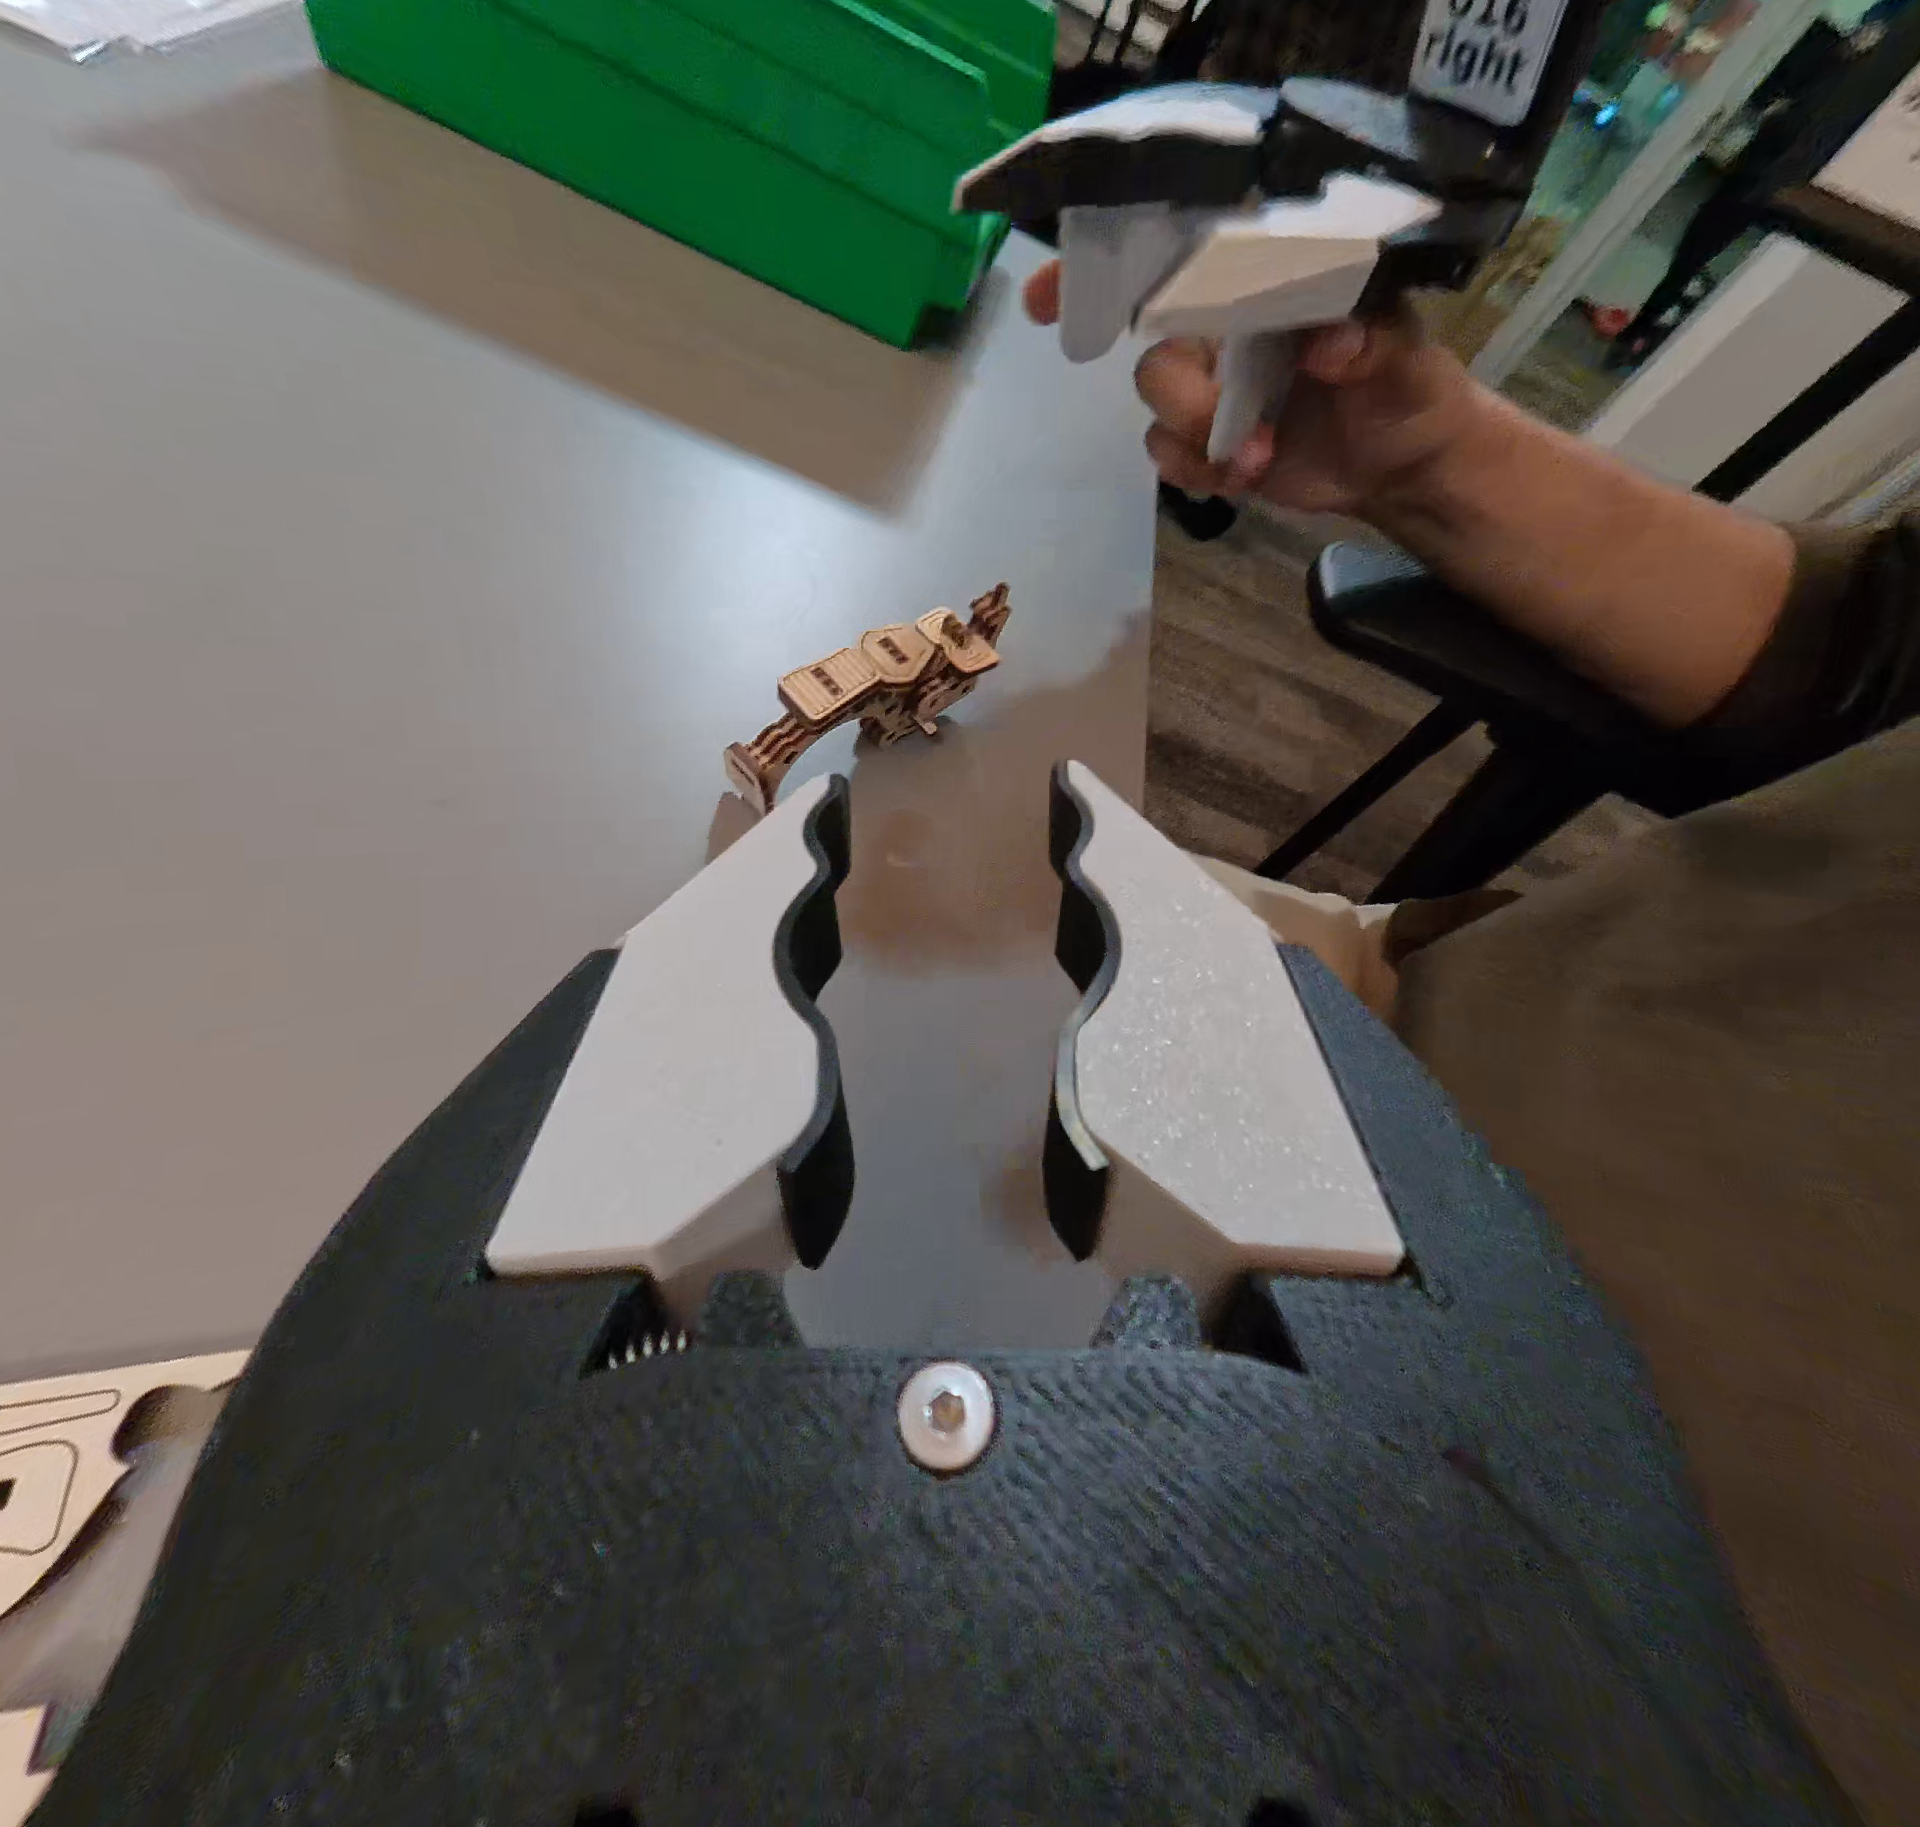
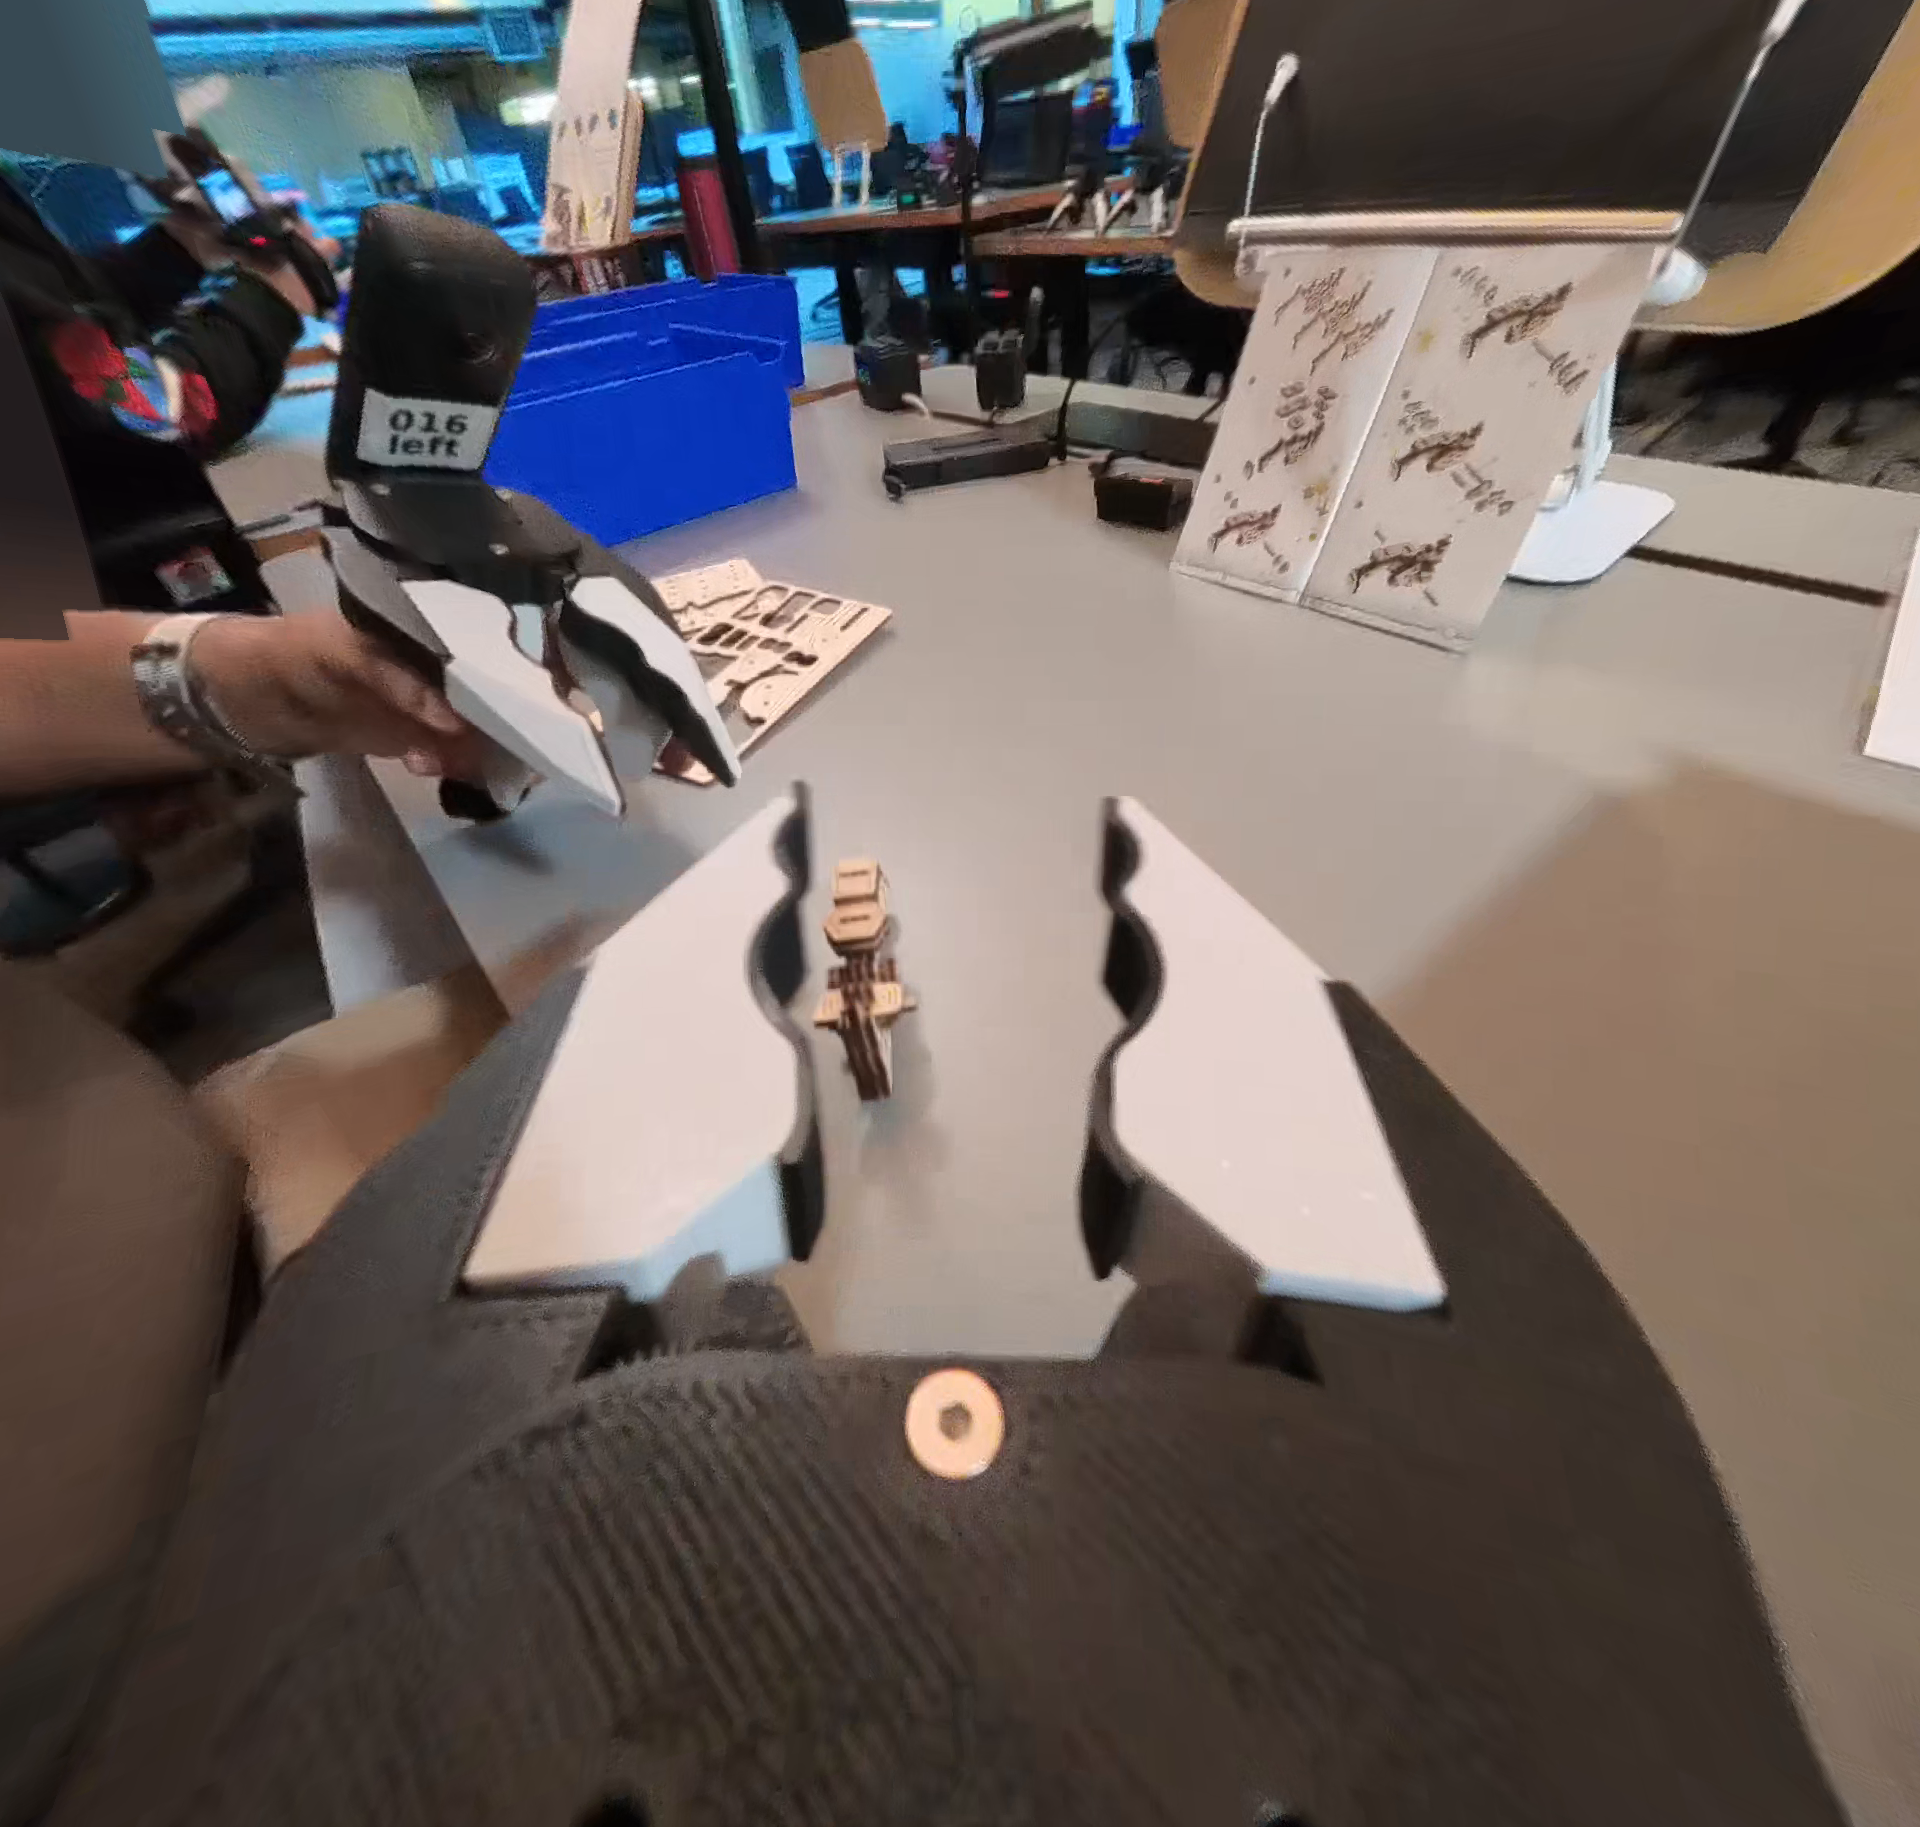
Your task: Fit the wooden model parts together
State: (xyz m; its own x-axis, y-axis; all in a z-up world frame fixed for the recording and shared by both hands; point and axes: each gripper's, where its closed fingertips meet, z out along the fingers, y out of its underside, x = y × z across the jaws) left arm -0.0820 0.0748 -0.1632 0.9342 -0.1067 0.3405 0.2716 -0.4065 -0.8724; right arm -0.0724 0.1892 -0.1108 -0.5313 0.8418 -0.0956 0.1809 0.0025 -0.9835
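The right gripper [image 2: 951,816] is released: its jaws stand wide apart and grasp nothing, and the wooden model [image 2: 860,977] stands on the table [image 2: 1299,738] in line with the gap between its fingers, touching neither. The left gripper [image 1: 948,790] is likewise released and empty; the model [image 1: 873,691] sits just ahead of its left fingertip, close to the table edge. In the right wrist view the left gripper [image 2: 675,780] hangs to the left of and beyond the right tool's fingers, above the table. The model appears largely assembled, so the step in hand is judged to be picking it up or taking a further part. To grip well, bring the right gripper forward along the model's long axis, keep the fingers level with the table, and close on the thicker stacked body rather than the thin end pieces, which look likely to snap or pop out. Close slowly; the model is light and would tip if one finger lands first. A flat parts sheet [image 2: 774,634] lies beyond the left gripper, and a folded instruction sheet [image 2: 1392,447] with assembly drawings stands ahead and to the right. Each gripper carries a white label; their writing is not given here. A green bin [image 1: 665,94] and a blue bin [image 2: 644,406] stand farther ahead.
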